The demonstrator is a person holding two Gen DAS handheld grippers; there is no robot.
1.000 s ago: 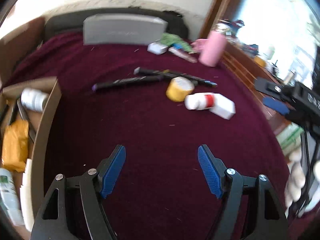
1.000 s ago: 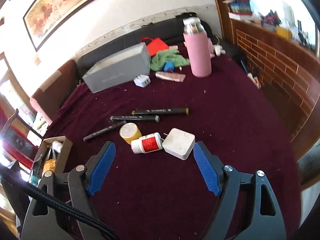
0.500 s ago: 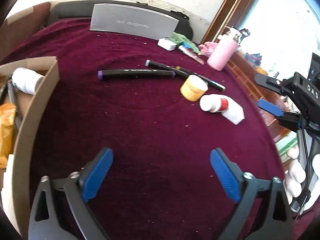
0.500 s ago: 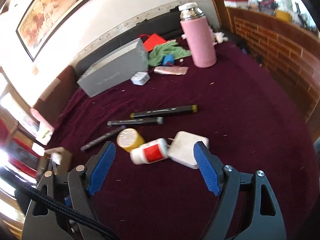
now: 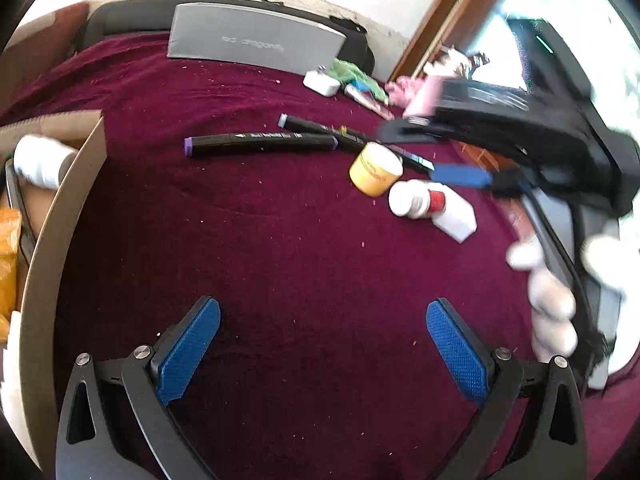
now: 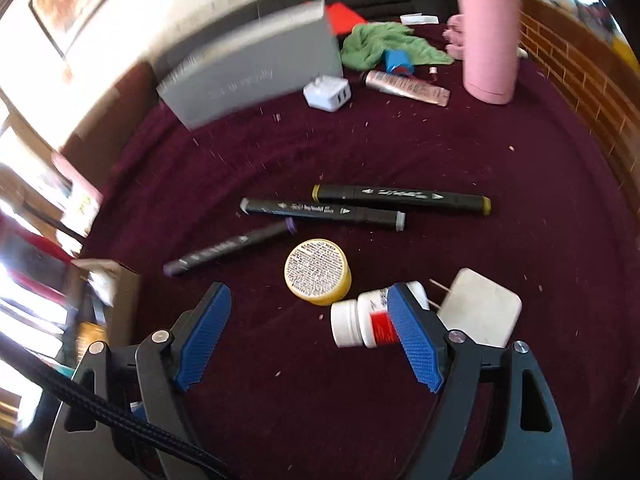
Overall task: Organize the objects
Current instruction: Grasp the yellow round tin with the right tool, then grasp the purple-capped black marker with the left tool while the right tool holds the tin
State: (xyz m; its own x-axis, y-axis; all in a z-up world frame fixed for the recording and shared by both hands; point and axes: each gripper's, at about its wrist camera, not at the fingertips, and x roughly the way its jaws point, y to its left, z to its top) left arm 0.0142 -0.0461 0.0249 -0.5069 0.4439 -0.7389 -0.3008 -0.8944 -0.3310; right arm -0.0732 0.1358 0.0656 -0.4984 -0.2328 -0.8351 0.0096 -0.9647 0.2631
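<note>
- Left wrist view: the left gripper (image 5: 323, 344) points steeply down over bare maroon cloth (image 5: 280, 264), its blue pads spread wide with nothing between them.
- A cardboard box (image 5: 60, 216) stands at the cloth's left edge with a white bottle (image 5: 40, 160) lying inside.
- A purple-capped marker (image 5: 260, 145) lies mid-cloth; beyond it, toward the right edge, sit a yellow jar (image 5: 375, 169), a red-labelled white bottle (image 5: 418, 199) and a white adapter (image 5: 456, 220).
- The right gripper (image 5: 460, 174) reaches in from the right edge, blurred, held by a white-gloved hand (image 5: 548, 296).
- Right wrist view: the right gripper (image 6: 308, 336) tilts down, jaws moderately apart and empty; its right pad overlaps the red-labelled bottle (image 6: 360, 322) in view, the jar (image 6: 318, 272) just ahead.
- Three markers (image 6: 324, 212) lie beyond; a grey box (image 6: 252, 68) and pink flask (image 6: 490, 40) stand near the far edge.
</note>
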